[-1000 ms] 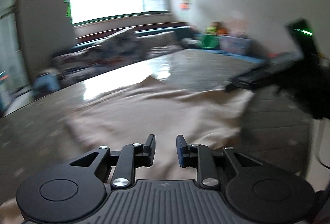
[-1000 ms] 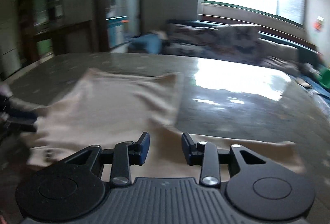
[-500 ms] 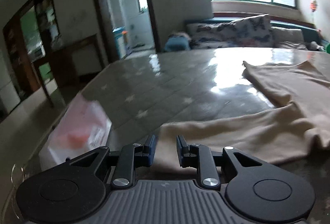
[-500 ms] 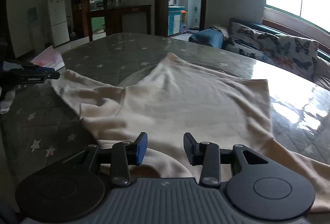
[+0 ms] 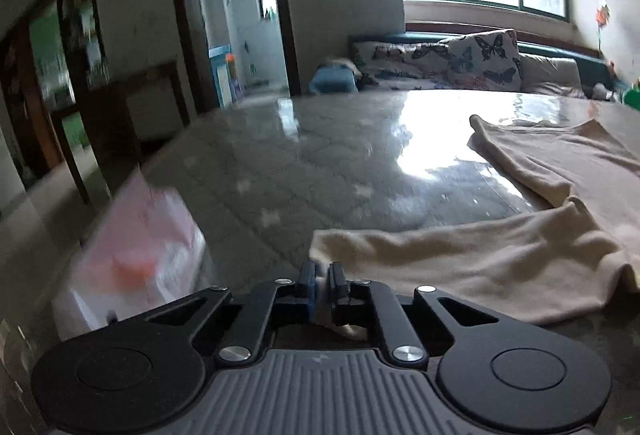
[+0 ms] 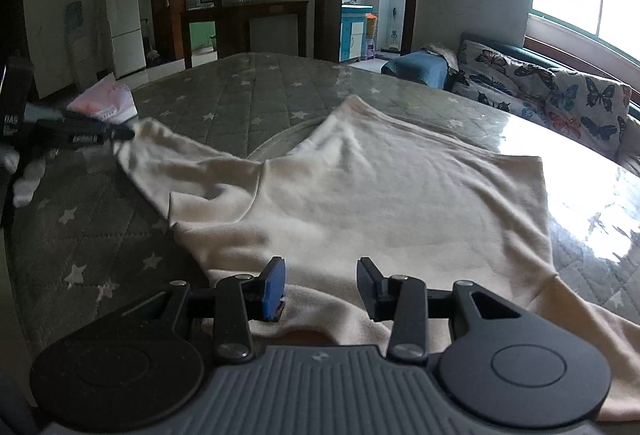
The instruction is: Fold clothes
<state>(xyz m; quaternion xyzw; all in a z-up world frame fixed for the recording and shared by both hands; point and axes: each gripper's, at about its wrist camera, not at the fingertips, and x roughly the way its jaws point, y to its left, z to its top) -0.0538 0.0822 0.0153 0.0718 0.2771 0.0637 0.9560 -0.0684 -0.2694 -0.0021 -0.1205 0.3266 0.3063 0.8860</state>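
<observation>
A cream long-sleeved shirt [image 6: 380, 203] lies spread flat on the star-patterned table [image 6: 248, 91]. One sleeve [image 5: 460, 255] stretches toward my left gripper [image 5: 322, 275], whose jaws are closing tight, with the cuff's corner pinched between the pads. The right wrist view shows that same left gripper [image 6: 124, 134] at the sleeve's far tip. My right gripper [image 6: 320, 275] hangs open low over the shirt's near edge. Fabric lies under and between its fingers, and the pads stand apart from it.
A pink-and-white packet [image 5: 136, 247] lies near the table's edge beside the left gripper. Bare glossy table top [image 5: 320, 163] stretches beyond the sleeve. A sofa with butterfly cushions [image 6: 560, 99] stands behind the table under the window.
The left gripper swung from the shirt's body to the sleeve end and closed on the cuff. The right gripper turned toward the shirt's near edge and settled low, still open.
</observation>
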